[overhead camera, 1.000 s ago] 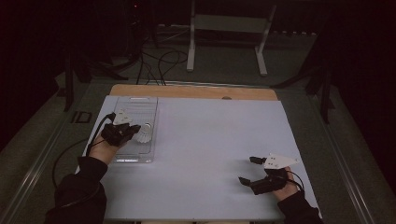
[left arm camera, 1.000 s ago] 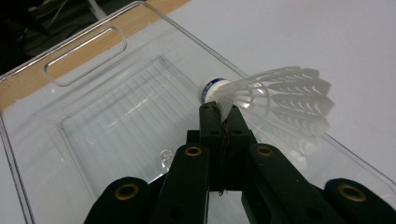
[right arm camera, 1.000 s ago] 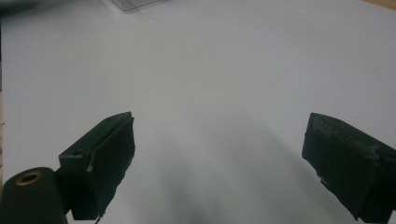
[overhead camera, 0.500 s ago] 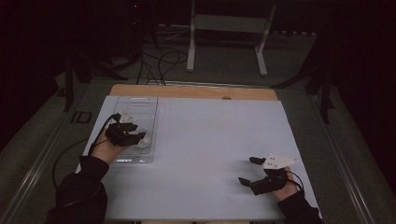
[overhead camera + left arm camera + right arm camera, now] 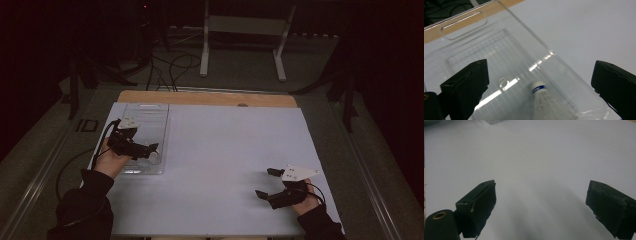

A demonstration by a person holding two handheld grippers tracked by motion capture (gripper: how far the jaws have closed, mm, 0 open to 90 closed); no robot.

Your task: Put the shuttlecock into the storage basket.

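A clear plastic tray (image 5: pixel 145 109) lies on the left of the white sheet. A white shuttlecock (image 5: pixel 543 100) with a blue band on its cork lies in the tray's near end, also seen from above as shuttlecock (image 5: pixel 154 156). My left gripper (image 5: pixel 149 151) hovers over that end of the tray (image 5: pixel 464 23), and in its own view the left gripper (image 5: pixel 540 68) is open, its jaws wide on either side of the shuttlecock without touching it. My right gripper (image 5: pixel 265 183) rests low over the sheet at the near right; its own view shows the right gripper (image 5: pixel 541 187) open with nothing between the jaws.
The white sheet (image 5: pixel 230 145) covers most of the wooden table (image 5: pixel 200 98). A metal stand (image 5: pixel 240 25) and cables (image 5: pixel 170 65) sit on the dark floor beyond the far edge. A corner of the tray (image 5: pixel 496 121) peeks in at the top of the right gripper view.
The left hand and gripper have drawn slightly back toward the near-left end of the tray. The right gripper has stayed put.
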